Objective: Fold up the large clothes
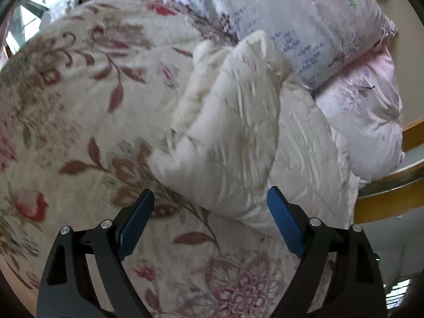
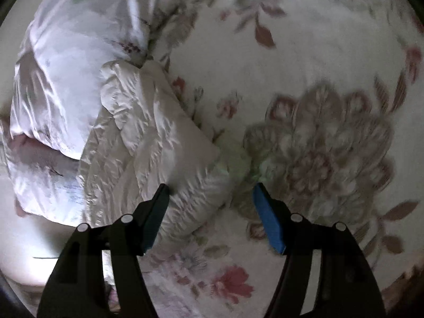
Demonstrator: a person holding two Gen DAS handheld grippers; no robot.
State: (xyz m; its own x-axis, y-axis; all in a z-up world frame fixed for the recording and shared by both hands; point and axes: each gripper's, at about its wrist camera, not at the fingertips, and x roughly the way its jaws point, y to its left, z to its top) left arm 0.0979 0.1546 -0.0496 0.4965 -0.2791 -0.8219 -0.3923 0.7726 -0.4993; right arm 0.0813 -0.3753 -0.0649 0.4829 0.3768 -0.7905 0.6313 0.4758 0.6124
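A white padded garment (image 1: 233, 122) lies bunched on a floral bedspread (image 1: 79, 100). My left gripper (image 1: 210, 201) is open, its blue pads on either side of the garment's near end, just above it. In the right wrist view the same white garment (image 2: 148, 137) lies crumpled at the left on the floral bedspread (image 2: 318, 79). My right gripper (image 2: 210, 192) is open and empty, with its left pad over the garment's near edge and its right pad over the bedspread.
Pale pink and lilac pillows (image 1: 304, 26) are stacked behind the garment, and they also show in the right wrist view (image 2: 66, 66). A wooden bed frame (image 1: 392, 198) runs along the right. A window (image 1: 31, 13) is at far left.
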